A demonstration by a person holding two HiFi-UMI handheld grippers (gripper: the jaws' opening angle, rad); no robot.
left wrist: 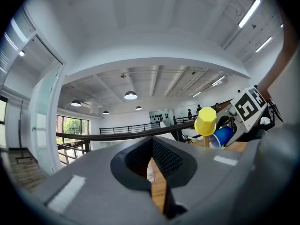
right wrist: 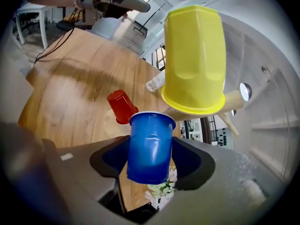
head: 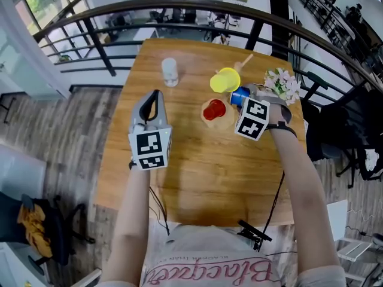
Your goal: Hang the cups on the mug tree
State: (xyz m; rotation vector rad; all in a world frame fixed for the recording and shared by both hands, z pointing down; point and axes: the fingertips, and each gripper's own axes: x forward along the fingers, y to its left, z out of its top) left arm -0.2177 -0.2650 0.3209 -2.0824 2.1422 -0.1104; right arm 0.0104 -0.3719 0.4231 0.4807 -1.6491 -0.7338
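Observation:
My right gripper (head: 241, 98) is shut on a blue cup (head: 239, 95), held on its side just right of the wooden mug tree (head: 244, 61). In the right gripper view the blue cup (right wrist: 150, 146) sits between the jaws with its rim facing away, just below a yellow cup (right wrist: 194, 60) hung upside down on a peg. A red cup (head: 214, 109) hangs lower on the tree, also upside down. My left gripper (head: 157, 94) hovers shut and empty over the table's left half, away from the tree.
A clear plastic cup (head: 170, 72) stands at the table's far left. A bunch of white flowers (head: 282, 84) lies at the right edge, beside my right hand. Behind the wooden table (head: 197, 172) runs a dark railing (head: 179, 8).

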